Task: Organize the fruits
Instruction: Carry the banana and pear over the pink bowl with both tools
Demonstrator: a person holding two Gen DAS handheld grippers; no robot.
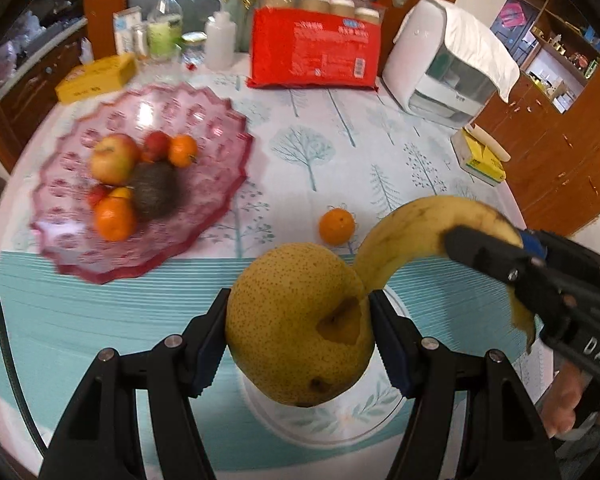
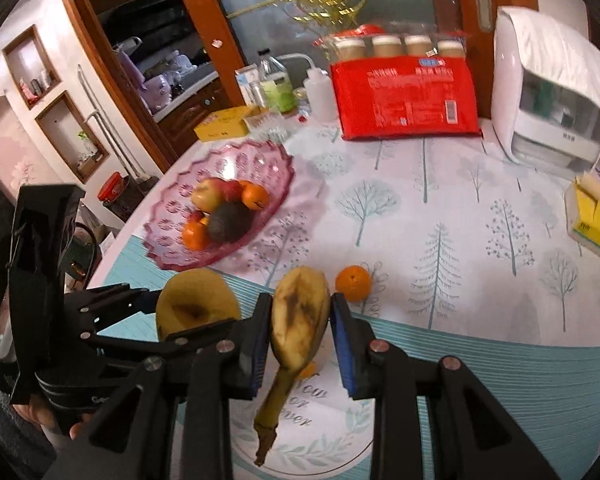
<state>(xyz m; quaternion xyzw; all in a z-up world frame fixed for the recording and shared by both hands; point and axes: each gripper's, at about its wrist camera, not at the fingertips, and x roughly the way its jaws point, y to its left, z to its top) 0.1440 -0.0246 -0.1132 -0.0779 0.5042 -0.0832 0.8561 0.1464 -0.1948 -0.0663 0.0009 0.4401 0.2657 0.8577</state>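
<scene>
My left gripper (image 1: 298, 312) is shut on a large yellow-brown pear (image 1: 296, 320) and holds it above the table's front part. My right gripper (image 2: 300, 316) is shut on a spotted yellow banana (image 2: 298, 320), just right of the pear (image 2: 196, 304); the banana (image 1: 420, 228) and right gripper (image 1: 492, 260) also show in the left wrist view. A pink glass fruit plate (image 1: 204, 120) at the left holds an apple (image 1: 112, 158), an avocado (image 1: 156, 192), oranges and small red fruits. One loose orange (image 1: 337, 226) lies on the tablecloth beyond the pear.
A red package of cups (image 1: 314, 48), bottles (image 1: 164, 28), a yellow box (image 1: 96, 78) and a white appliance (image 1: 444, 64) stand along the table's back. A yellow tissue pack (image 1: 480, 158) lies at the right edge. A round white mat (image 2: 312, 432) lies under the grippers.
</scene>
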